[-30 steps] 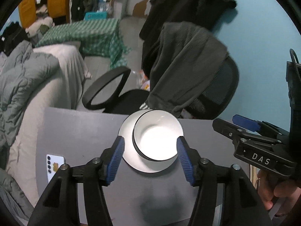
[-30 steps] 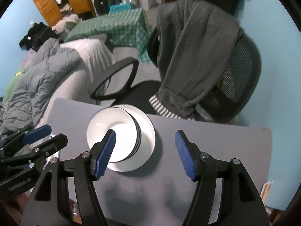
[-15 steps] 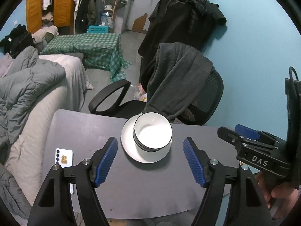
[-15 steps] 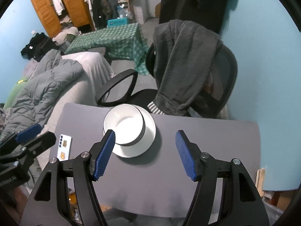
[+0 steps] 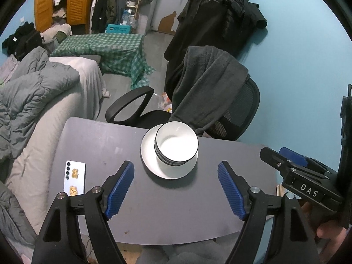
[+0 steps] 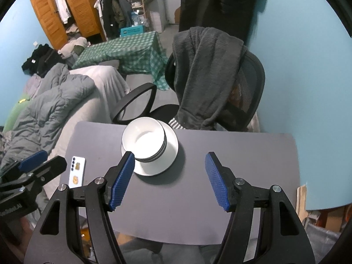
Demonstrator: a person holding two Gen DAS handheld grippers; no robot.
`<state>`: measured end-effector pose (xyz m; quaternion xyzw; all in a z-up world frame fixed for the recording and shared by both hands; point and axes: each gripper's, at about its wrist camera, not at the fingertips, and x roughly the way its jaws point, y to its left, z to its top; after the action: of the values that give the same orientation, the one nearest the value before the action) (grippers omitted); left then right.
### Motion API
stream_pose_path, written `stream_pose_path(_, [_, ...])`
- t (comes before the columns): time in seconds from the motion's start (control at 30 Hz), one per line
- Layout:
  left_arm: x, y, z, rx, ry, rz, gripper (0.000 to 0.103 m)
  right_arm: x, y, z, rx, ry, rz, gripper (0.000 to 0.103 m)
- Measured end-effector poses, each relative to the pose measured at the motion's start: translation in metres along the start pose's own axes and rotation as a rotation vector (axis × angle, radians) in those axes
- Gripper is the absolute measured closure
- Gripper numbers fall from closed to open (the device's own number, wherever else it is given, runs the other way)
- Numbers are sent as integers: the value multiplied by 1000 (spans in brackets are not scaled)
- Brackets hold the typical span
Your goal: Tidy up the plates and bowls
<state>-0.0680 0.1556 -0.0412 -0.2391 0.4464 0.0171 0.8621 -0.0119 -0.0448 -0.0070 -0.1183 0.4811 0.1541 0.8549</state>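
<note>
A stack of white bowls with dark rims sits on a white plate at the far side of the grey table. My left gripper is open and empty, held above the near part of the table, well back from the plate. My right gripper is open and empty, also back from the plate, which lies ahead and slightly left of it. Each gripper shows at the edge of the other's view.
A white phone lies on the table's left side. A black office chair draped with a dark grey robe stands behind the table. A bed with grey bedding is to the left.
Both grippers have pulled back and up from the bowls and plate, which now look smaller and farther. The left gripper's jaws, which flanked the bowls, have widened.
</note>
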Motion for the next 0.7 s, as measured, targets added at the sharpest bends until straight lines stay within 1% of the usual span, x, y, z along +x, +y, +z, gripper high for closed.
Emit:
stream_pose_path(0.43, [-9,1,1,17,-10,5,23,-3,0,-4,24,-1,10,38])
stream_pose_path(0.7, [-12,4,-1,11,-6,-7,23,-5,0,-4,25,-3,13,38])
